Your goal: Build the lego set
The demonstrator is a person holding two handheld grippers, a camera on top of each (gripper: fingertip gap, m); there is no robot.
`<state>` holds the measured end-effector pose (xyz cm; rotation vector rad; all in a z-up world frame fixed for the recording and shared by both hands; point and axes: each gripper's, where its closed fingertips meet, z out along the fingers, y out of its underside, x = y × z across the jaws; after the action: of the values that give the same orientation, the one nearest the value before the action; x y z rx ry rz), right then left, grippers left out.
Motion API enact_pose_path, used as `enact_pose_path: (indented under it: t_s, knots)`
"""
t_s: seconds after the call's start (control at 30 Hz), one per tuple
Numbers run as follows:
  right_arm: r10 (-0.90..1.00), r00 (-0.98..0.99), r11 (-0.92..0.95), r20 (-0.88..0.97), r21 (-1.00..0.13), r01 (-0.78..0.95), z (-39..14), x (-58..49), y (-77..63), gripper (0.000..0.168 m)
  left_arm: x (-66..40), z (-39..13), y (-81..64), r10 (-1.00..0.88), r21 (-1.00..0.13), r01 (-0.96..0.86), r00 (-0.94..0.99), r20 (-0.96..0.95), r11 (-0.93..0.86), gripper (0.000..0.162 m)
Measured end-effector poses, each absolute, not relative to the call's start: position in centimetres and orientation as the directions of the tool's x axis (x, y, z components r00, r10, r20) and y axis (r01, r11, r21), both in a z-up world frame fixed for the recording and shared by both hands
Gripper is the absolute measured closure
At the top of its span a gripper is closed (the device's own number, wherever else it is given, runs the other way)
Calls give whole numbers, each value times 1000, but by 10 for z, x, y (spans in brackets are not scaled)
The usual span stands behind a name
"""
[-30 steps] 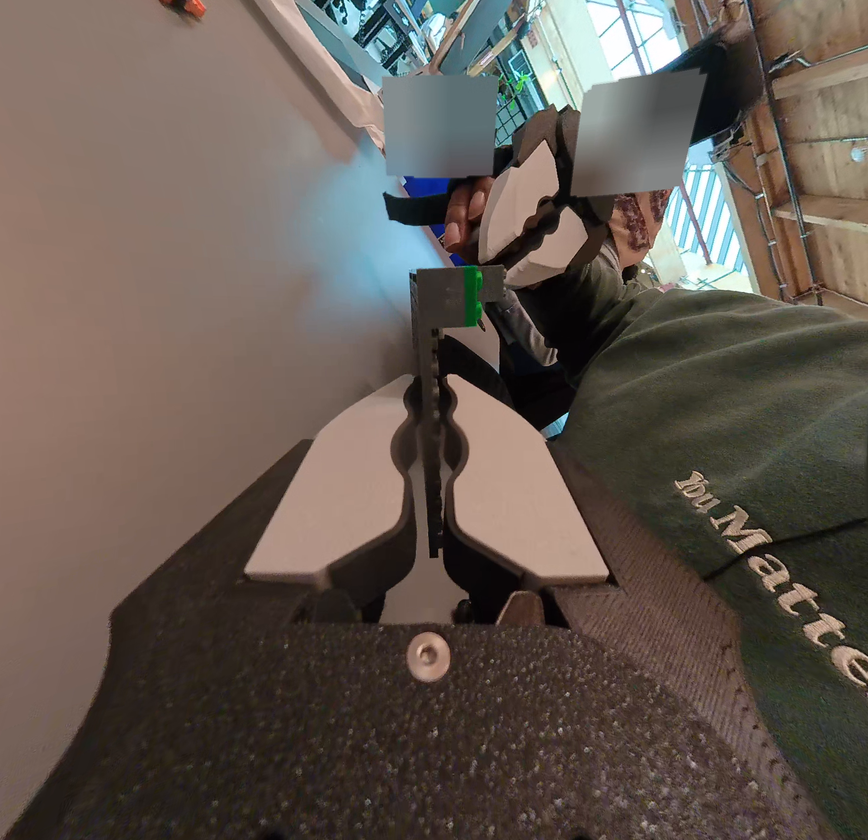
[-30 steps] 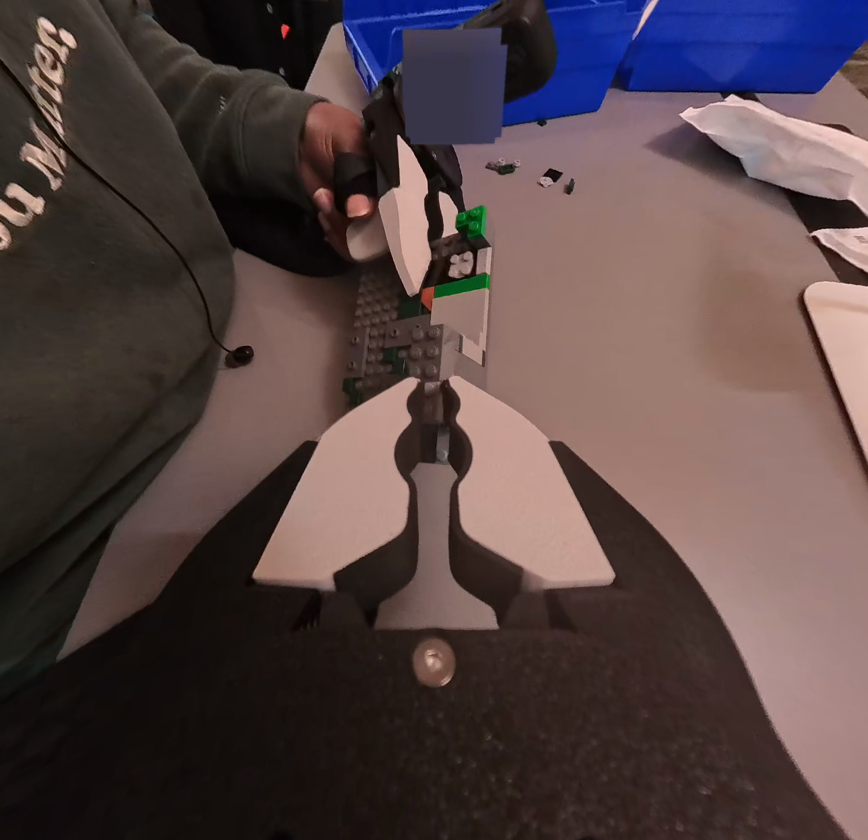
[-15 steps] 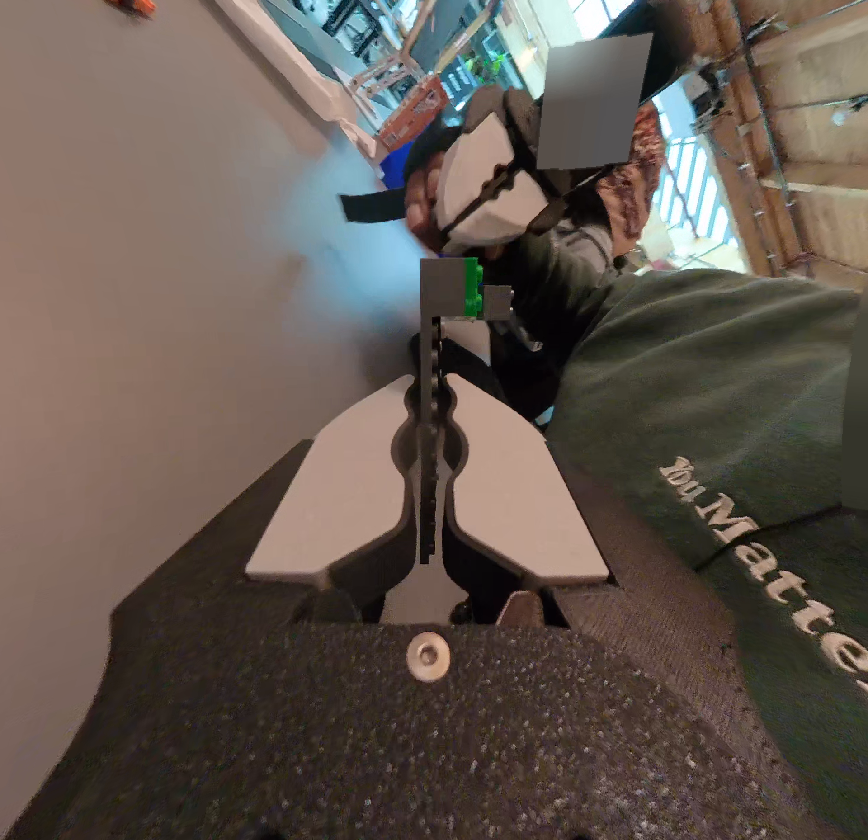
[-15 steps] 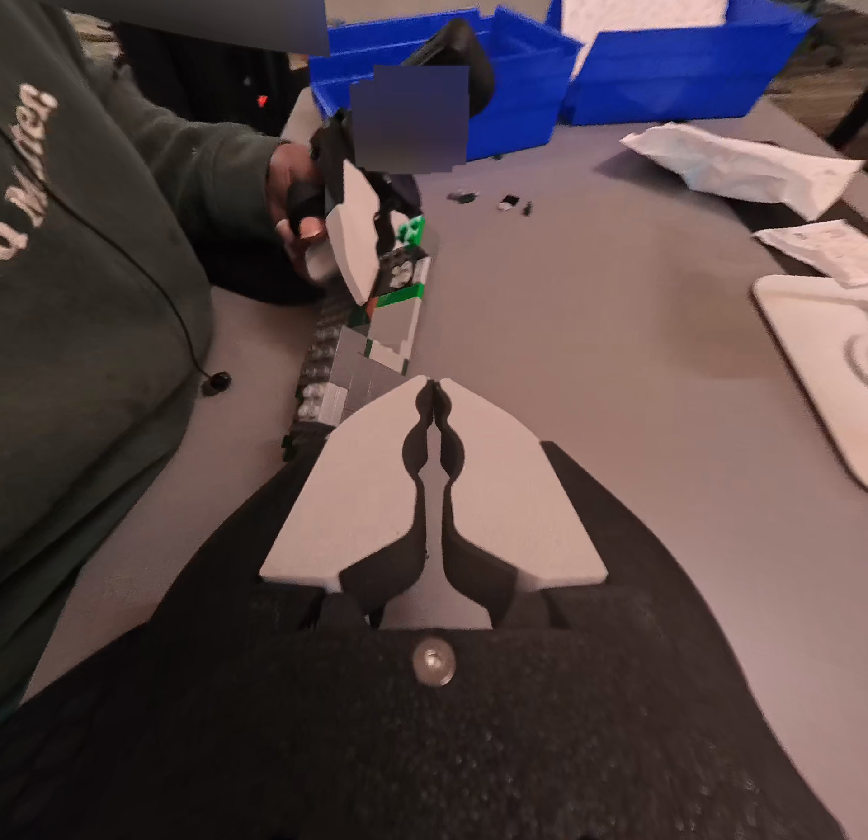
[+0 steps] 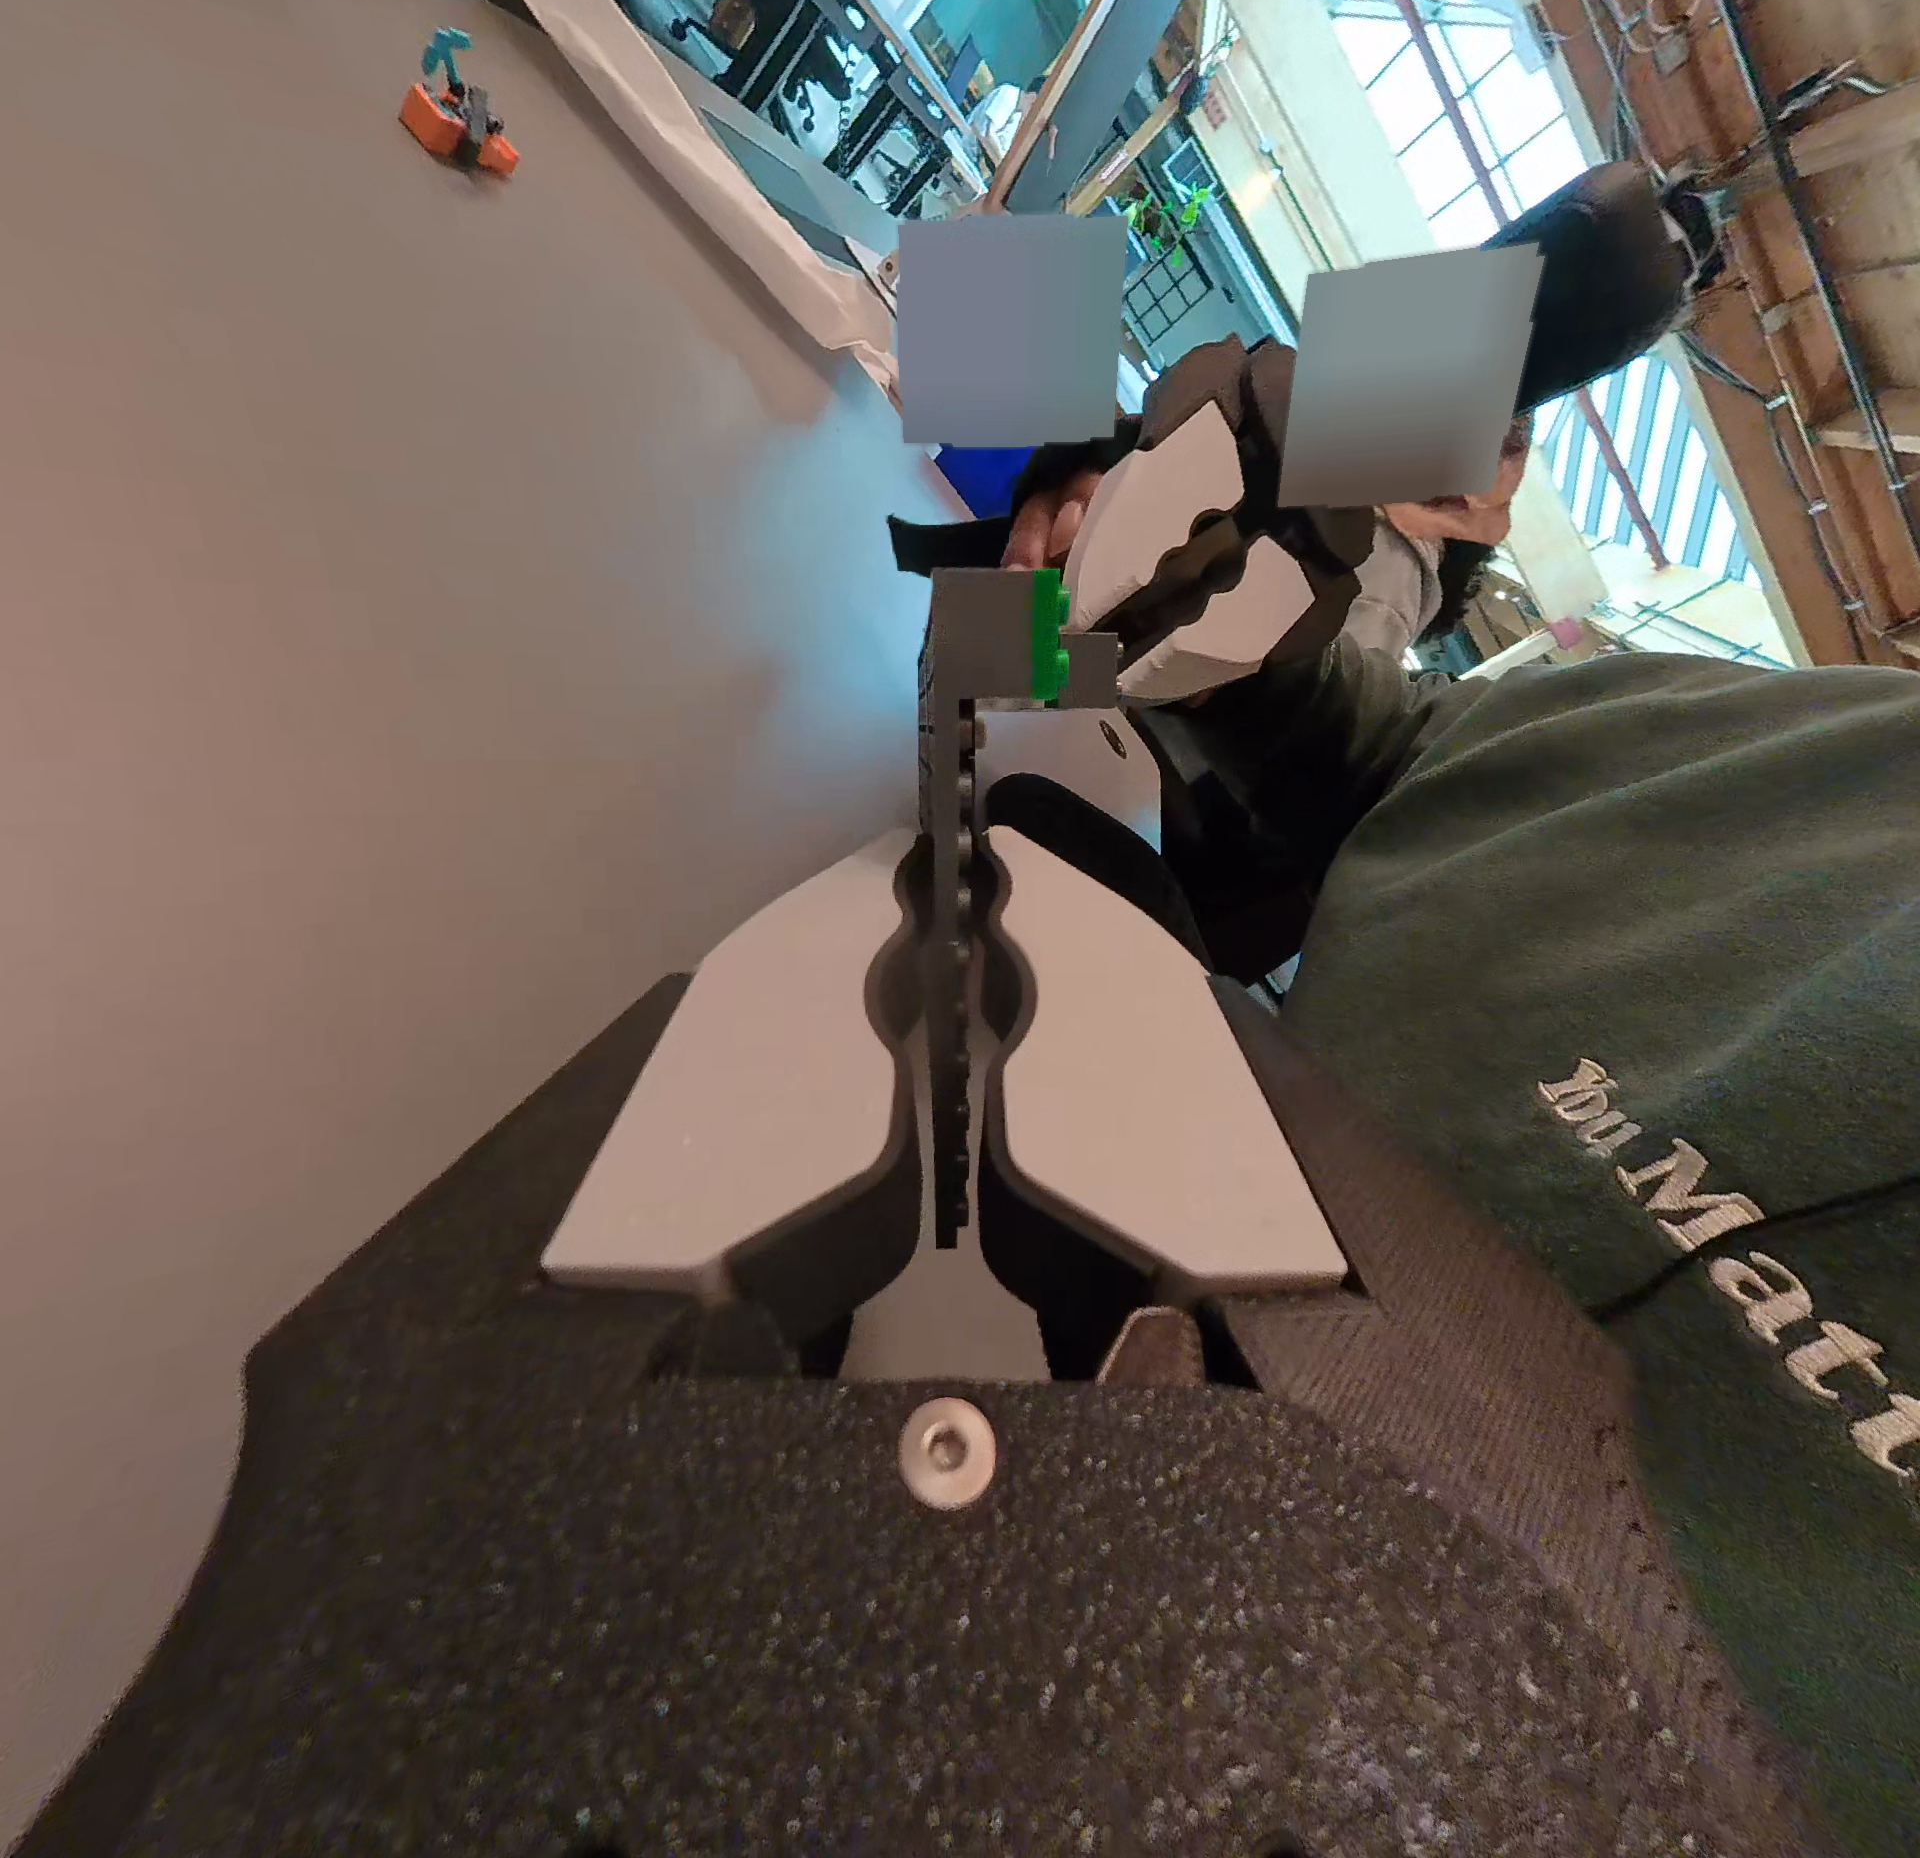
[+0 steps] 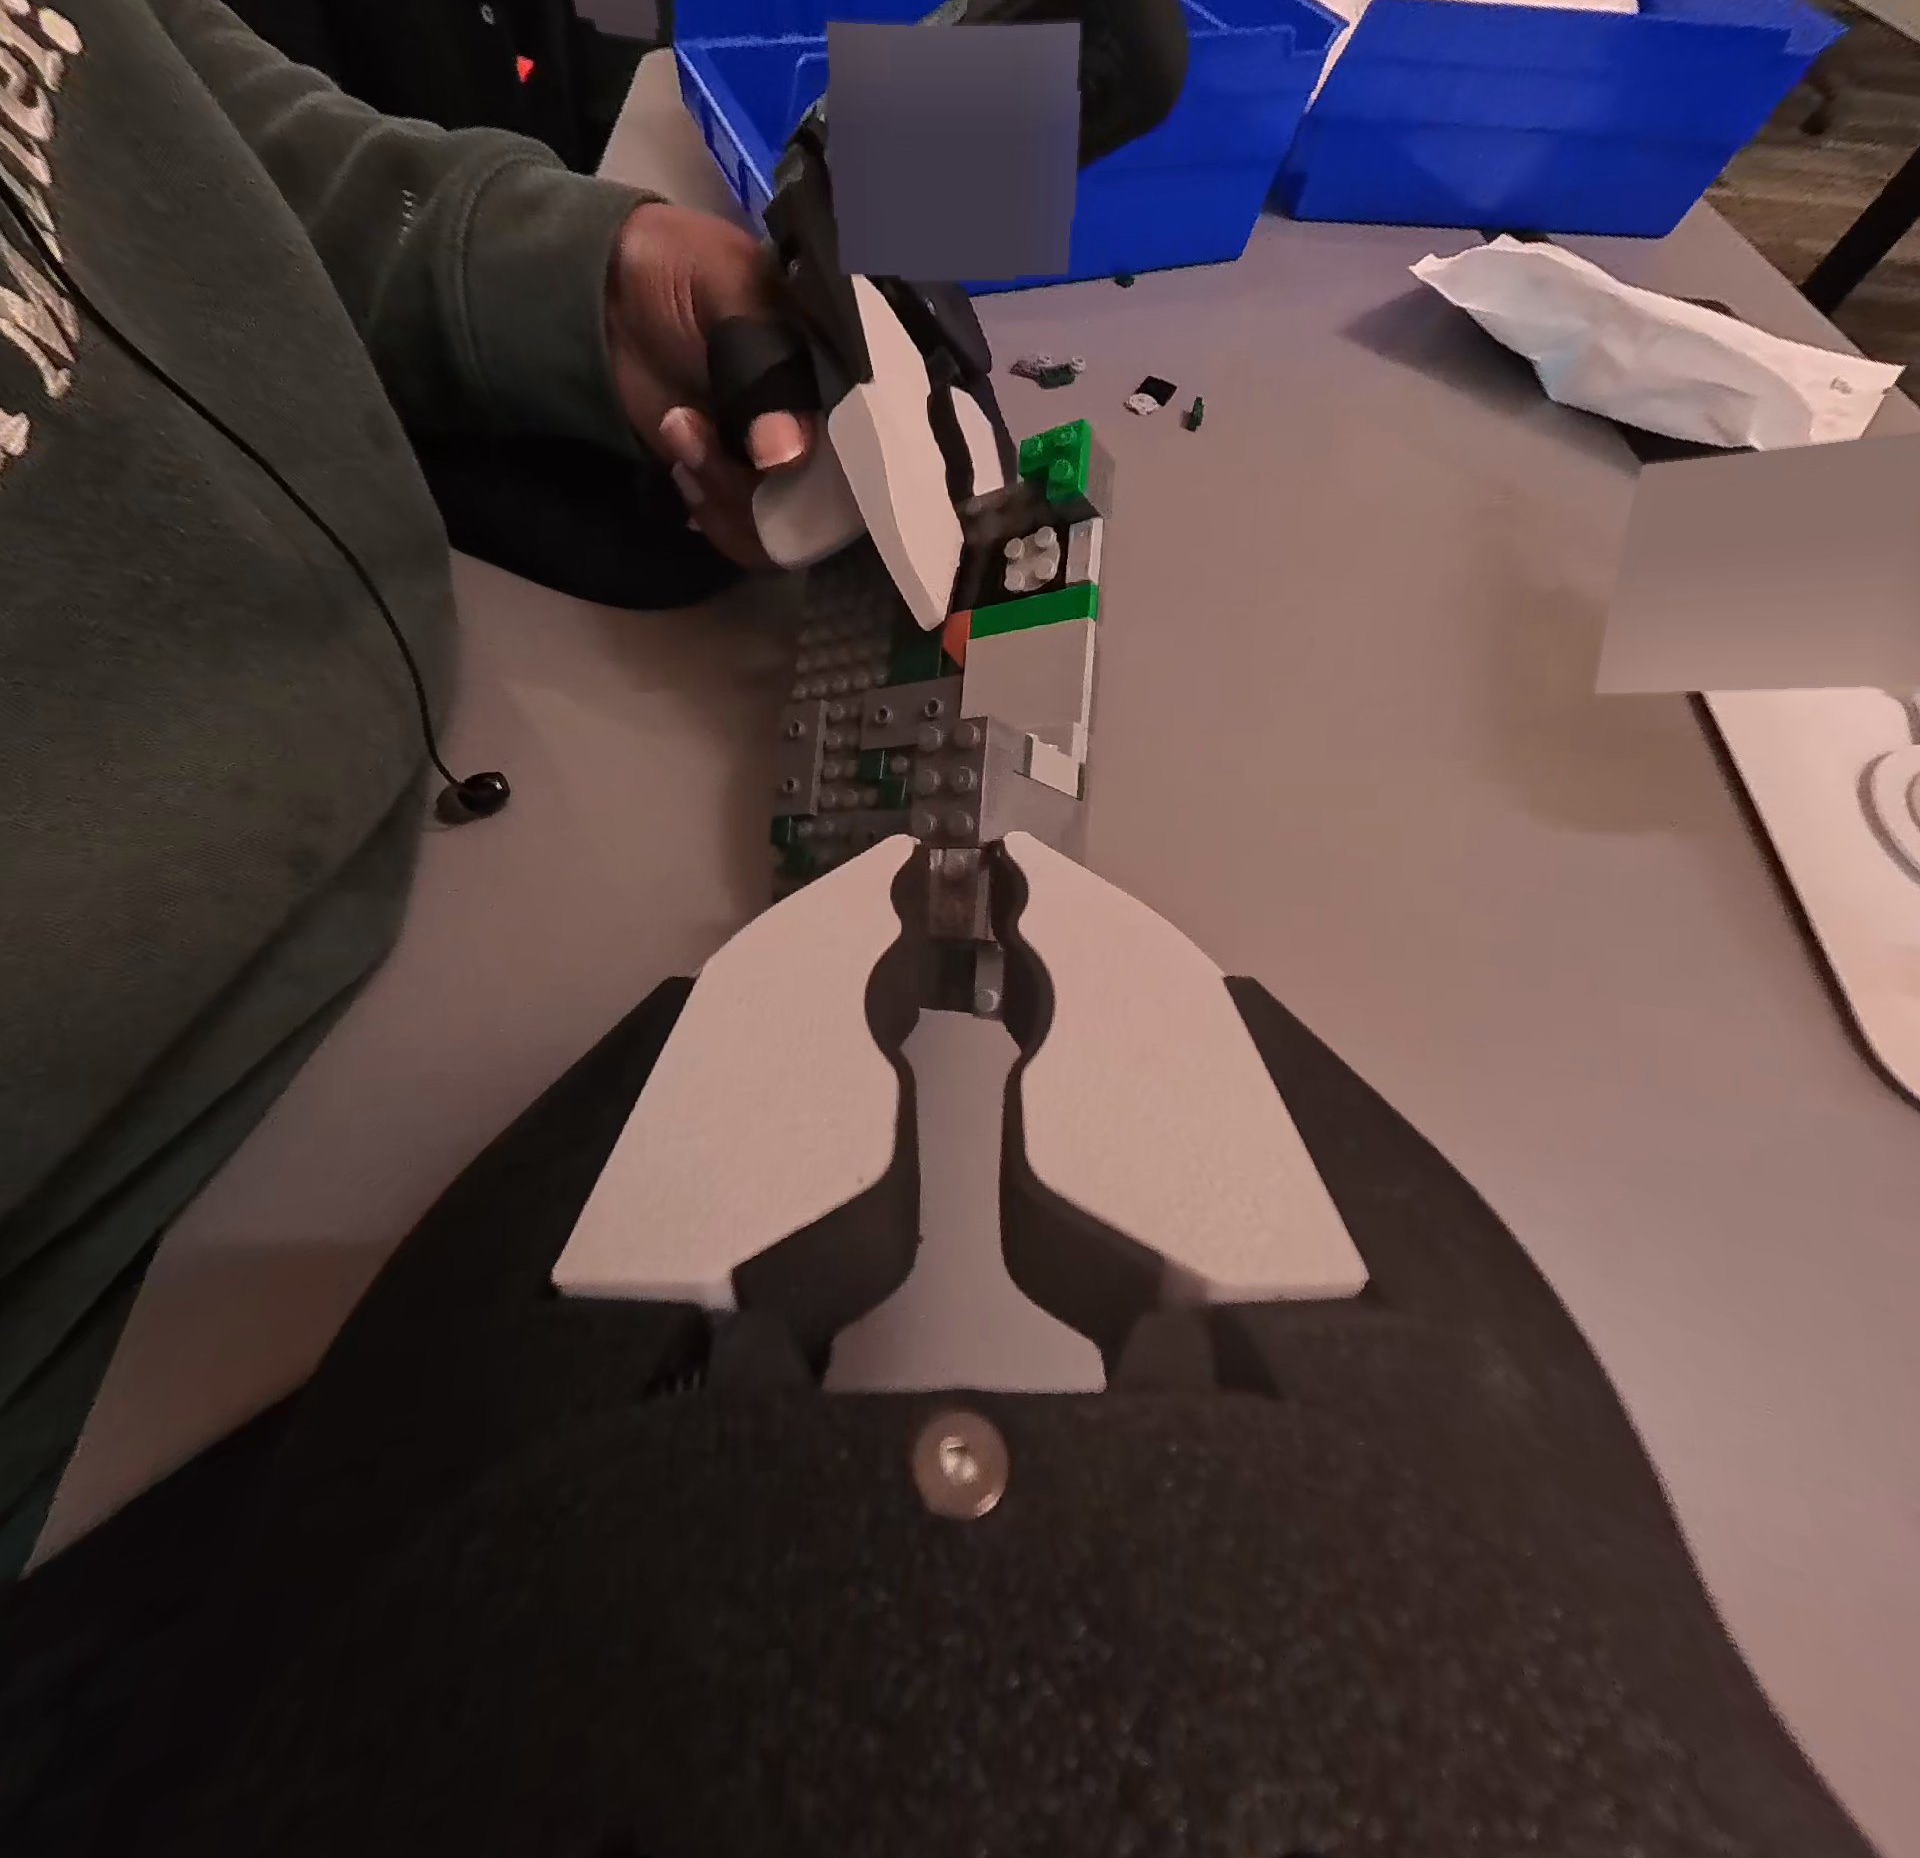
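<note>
Two grippers meet over one lego build point(image 6: 935, 707) held above a grey table point(image 6: 1351, 873). From the left wrist view, the left gripper point(image 5: 954, 852) clamps the grey baseplate point(image 5: 951, 977) edge-on, its jaws closed tight on the plate, with a green brick point(image 5: 1047, 632) at the far end; only this view catches a small orange model point(image 5: 457, 130) far off on the tabletop. From the right wrist view, the right gripper point(image 6: 958, 852) pinches a small grey piece point(image 6: 958, 909) against the build's near edge; only here appear the studded top, blue bins point(image 6: 1195, 146) and white paper point(image 6: 1642, 354).
</note>
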<state>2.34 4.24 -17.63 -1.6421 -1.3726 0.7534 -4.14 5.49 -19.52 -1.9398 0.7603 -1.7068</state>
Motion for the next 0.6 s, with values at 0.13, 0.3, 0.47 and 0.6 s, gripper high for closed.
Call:
enact_pose_path:
  t_s: [0.13,0.3,0.47,0.6]
  knots:
    - [976,212,-57,44,-891,451,-179,23,41,161,-43,-193,53,-680,-673,-107,68,730,-732,155]
    - [978,202,-45,49,-900,434,-179,22,38,162,-44,-190,51,-694,-688,-98,45,718,-719,155]
    - [977,197,-7,78,-917,400,-170,23,37,168,-45,-184,50,-709,-707,-73,8,705,-704,154]
    - [976,189,28,112,-916,400,-168,23,34,168,-44,-185,50,-711,-708,-75,17,703,-702,155]
